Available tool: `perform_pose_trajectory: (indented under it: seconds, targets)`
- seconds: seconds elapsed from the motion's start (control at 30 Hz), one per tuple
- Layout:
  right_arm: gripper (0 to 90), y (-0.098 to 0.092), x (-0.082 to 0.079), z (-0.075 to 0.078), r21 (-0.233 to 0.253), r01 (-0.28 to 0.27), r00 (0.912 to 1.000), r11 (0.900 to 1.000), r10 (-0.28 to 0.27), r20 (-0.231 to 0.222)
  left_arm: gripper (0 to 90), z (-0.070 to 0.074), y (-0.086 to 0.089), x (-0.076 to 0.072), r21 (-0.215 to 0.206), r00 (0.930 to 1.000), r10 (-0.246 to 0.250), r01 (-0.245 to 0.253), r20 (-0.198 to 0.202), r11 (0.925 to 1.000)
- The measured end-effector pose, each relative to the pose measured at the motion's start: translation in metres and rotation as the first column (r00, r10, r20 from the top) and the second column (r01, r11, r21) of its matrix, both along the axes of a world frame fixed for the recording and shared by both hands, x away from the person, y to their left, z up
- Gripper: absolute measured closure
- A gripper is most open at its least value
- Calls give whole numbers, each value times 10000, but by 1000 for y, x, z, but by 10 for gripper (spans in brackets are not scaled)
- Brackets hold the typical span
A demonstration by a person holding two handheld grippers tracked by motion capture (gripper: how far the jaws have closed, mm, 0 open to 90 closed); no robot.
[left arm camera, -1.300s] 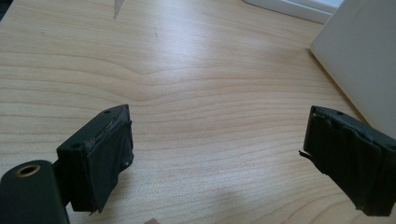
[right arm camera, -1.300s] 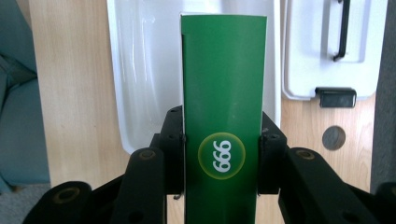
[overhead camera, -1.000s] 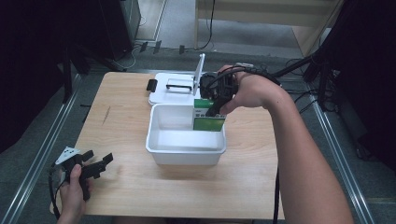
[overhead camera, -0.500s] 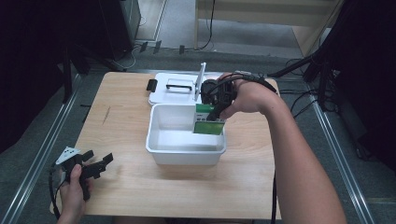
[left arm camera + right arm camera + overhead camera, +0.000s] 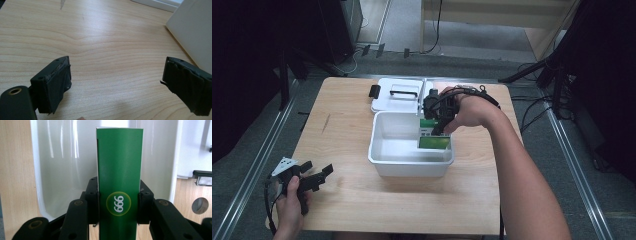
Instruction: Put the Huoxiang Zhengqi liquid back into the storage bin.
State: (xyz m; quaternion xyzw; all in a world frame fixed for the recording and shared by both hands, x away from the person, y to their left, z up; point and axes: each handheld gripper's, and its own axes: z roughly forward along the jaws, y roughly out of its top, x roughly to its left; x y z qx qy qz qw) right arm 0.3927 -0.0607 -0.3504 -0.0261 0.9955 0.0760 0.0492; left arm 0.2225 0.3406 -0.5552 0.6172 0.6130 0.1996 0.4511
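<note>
A green carton (image 5: 119, 182) with a round "999" mark is clamped between the jaws of my right gripper (image 5: 117, 205). In the high view that right gripper (image 5: 438, 126) holds the green carton (image 5: 434, 142) inside the right end of the white tub (image 5: 384, 162). Whether the carton touches the tub's floor I cannot tell. My left gripper (image 5: 314, 177) rests at the table's front left corner, open, with bare wood between its black pads (image 5: 58, 83). A side wall of the white tub (image 5: 192, 30) stands to its right.
The tub's white lid (image 5: 398, 94) with a black handle lies flat behind the tub, and a small black item (image 5: 374, 91) sits at its left. The wooden table (image 5: 347, 130) is bounded by metal rails. Cables trail over the right arm.
The right gripper has carried the green carton lower and deeper into the tub's right end. The left gripper has stayed where it was.
</note>
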Motion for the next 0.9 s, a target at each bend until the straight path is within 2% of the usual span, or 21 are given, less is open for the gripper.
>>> perform_pose_trajectory:
  seconds: [0.33, 0.9]
  targets:
    - [640, 1, 2, -19, -2, 104, 9997, 9999, -104, -220, 91, 0, 0, 0, -25, 10000, 51, -51, 25, 10000]
    - [634, 6, 5, -46, -384, 79, 9993, 9992, -92, -353, 91, 0, 0, 0, -45, 10000, 34, -34, 11, 10000]
